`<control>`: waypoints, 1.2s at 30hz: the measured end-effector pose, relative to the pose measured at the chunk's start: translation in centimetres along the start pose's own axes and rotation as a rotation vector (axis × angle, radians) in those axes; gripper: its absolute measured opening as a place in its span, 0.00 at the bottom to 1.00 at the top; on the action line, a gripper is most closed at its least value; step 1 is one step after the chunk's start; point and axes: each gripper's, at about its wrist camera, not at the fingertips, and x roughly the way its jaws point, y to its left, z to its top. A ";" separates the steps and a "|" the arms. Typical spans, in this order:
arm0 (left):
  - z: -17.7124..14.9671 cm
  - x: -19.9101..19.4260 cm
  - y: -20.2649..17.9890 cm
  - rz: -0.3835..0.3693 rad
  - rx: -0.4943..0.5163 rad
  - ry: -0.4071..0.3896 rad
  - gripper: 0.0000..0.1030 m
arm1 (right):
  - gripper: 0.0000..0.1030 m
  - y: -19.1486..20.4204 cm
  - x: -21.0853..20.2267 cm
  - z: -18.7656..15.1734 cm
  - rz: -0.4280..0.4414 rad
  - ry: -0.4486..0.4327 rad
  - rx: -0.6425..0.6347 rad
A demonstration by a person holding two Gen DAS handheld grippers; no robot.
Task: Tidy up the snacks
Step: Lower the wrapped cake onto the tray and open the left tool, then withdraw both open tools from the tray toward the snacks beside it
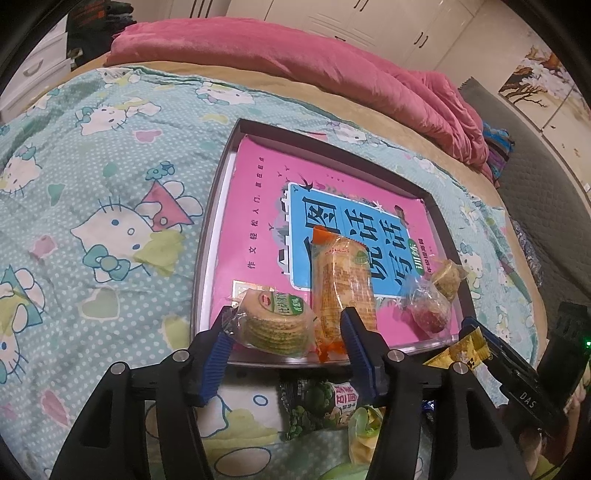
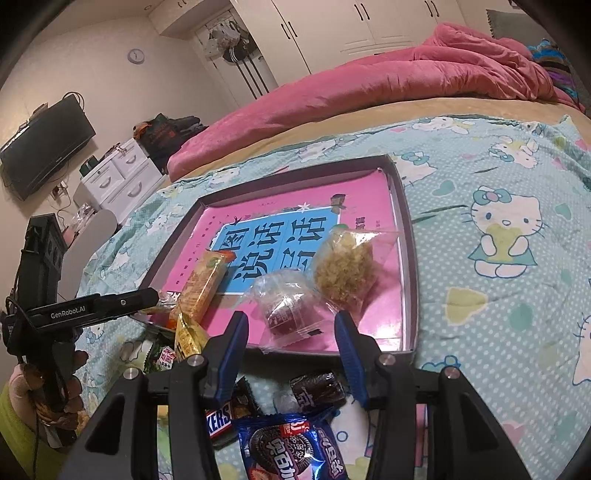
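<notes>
A bed (image 2: 480,295) carries a teal cartoon-cat quilt (image 1: 92,221), with a rumpled pink blanket (image 2: 369,85) heaped along its far side over a tan sheet (image 1: 295,85). White wardrobe doors (image 2: 332,29) line the back wall, with a round wall clock (image 2: 136,56) to their left; a dark television (image 2: 44,147) hangs on the left wall above a white chest of drawers (image 2: 118,177), which has dark bags piled near it. In the left view a painted picture of branches (image 1: 535,81) hangs on the right-hand wall.
</notes>
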 end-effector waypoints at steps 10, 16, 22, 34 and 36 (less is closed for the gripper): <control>0.0 -1.0 -0.3 0.001 0.011 -0.036 0.67 | 0.47 0.4 -0.3 -0.1 -0.003 -0.002 -0.009; 0.2 -2.0 -0.5 -0.013 0.013 -0.059 0.72 | 0.47 0.2 -0.9 0.0 -0.018 -0.025 -0.003; 0.4 -3.2 -1.0 -0.027 0.028 -0.091 0.73 | 0.51 0.2 -1.7 -0.1 -0.035 -0.044 -0.014; 0.4 -4.5 -0.8 -0.039 0.021 -0.114 0.74 | 0.54 -0.6 -3.0 0.1 -0.074 -0.083 -0.002; 0.4 -4.6 -0.8 -0.043 0.019 -0.114 0.74 | 0.55 -0.7 -3.2 0.2 -0.081 -0.090 0.001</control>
